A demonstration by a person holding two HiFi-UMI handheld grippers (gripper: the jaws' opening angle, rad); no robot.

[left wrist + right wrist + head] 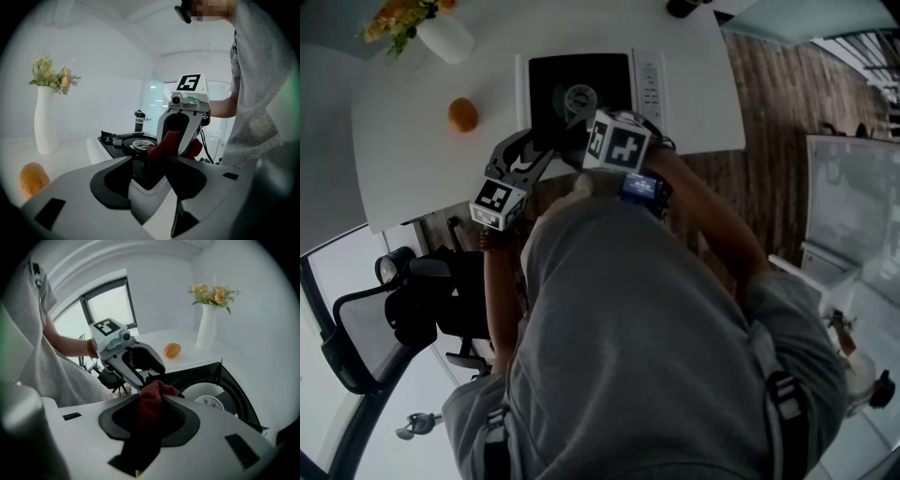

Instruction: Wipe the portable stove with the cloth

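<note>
My right gripper [153, 389] clamps the red woven cloth [149, 411], my left gripper [147, 161] pinches its edge; I'd press flat across the black portable stove [549, 82].

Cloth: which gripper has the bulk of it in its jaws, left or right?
The right gripper: the red cloth fills the gap between its jaws and trails back. The left gripper pinches only the cloth's tip.

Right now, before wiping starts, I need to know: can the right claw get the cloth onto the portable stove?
Probably yes. The right claw grips the cloth close to the stove, nothing between. But the left claw seems to pinch the cloth's end too and may need to release.
</note>
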